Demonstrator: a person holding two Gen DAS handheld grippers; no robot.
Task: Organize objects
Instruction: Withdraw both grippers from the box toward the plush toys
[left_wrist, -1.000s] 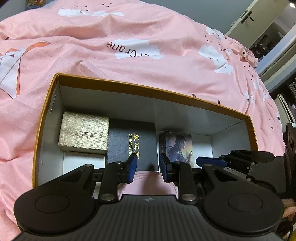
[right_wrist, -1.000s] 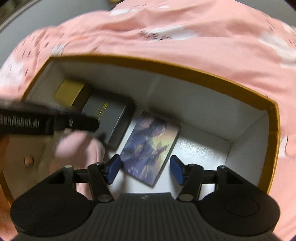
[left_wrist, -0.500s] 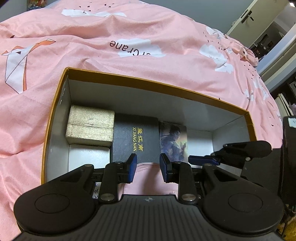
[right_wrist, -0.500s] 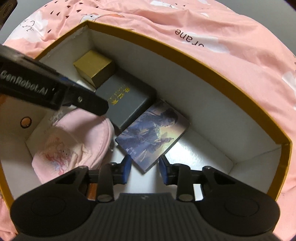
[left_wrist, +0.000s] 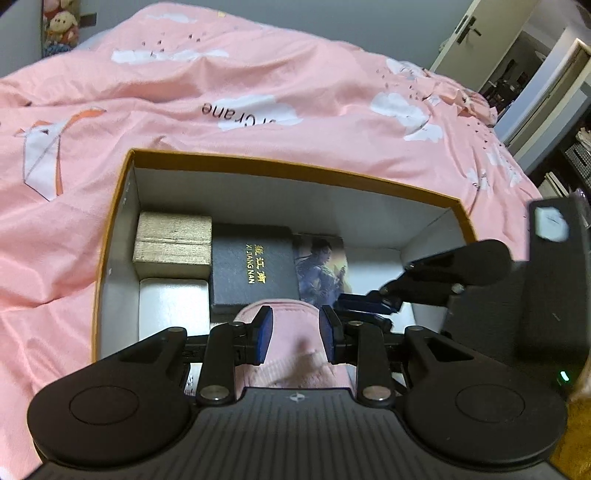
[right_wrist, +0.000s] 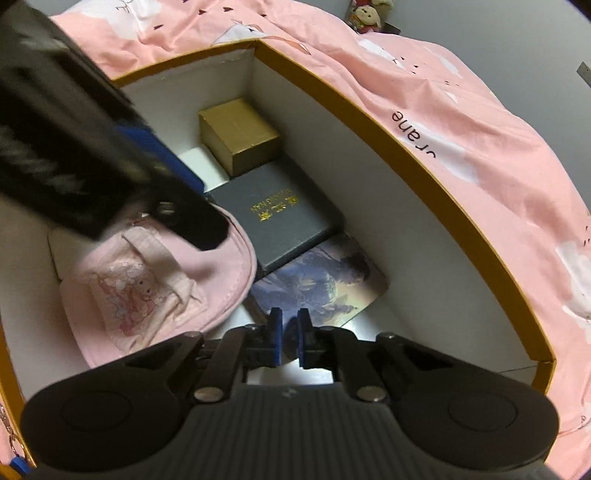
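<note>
An orange-rimmed cardboard box with white walls lies on the bed. Inside are a gold box, a white box, a dark grey box with gold lettering, an illustrated card box and a pink cloth pouch. My left gripper is open, fingers either side of the pouch. My right gripper is nearly shut and empty at the near corner of the illustrated card box. The pouch lies at the left of the box in the right wrist view, and the gold box and grey box show there too.
A pink duvet with cloud prints surrounds the box. Soft toys sit at the head of the bed. A door and hallway are at the far right. The left gripper's body crosses the right wrist view.
Both grippers have drawn back and up from the box floor. The right gripper's jaws have closed from wide open to almost shut. The left jaws stayed open over the pouch.
</note>
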